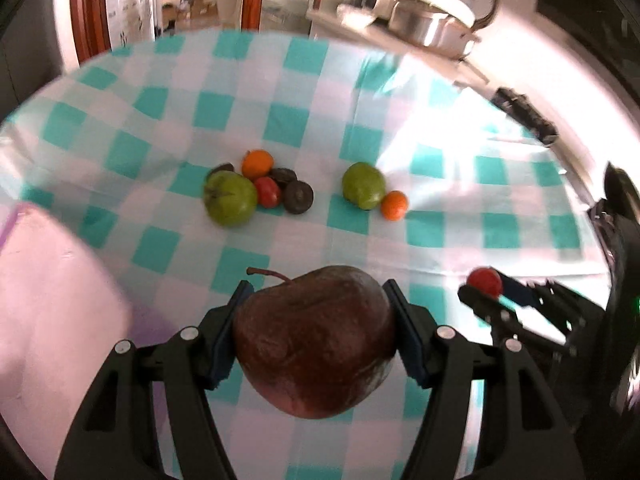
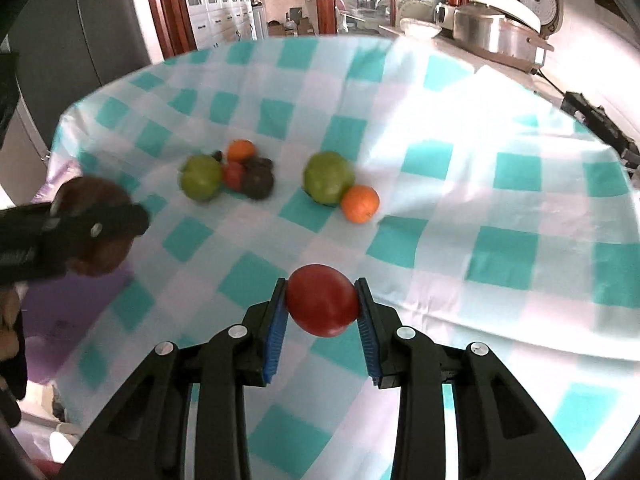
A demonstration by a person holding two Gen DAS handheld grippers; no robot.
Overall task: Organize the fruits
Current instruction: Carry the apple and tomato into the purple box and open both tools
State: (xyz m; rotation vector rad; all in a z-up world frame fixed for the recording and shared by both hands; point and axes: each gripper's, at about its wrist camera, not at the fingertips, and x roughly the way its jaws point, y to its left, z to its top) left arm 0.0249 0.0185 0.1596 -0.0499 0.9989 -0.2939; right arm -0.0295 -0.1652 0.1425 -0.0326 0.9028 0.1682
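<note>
Here the left gripper (image 1: 316, 320) has its fingers clamped on a dark red apple (image 1: 316, 340) above the checked surface (image 1: 440, 184). The right gripper (image 2: 322, 312) pinches a small tomato (image 2: 322, 300). Farther off lie a fruit heap (image 1: 256, 188), plus a green apple (image 1: 363, 185) touching an orange (image 1: 394, 205). A rice cooker (image 2: 504, 20) stands behind. No writing is legible.

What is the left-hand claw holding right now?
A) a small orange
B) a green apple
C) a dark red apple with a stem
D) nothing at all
C: the left gripper is closed on a dark red apple with its stem showing, while the green apples and oranges lie out on the checked tablecloth.
</note>
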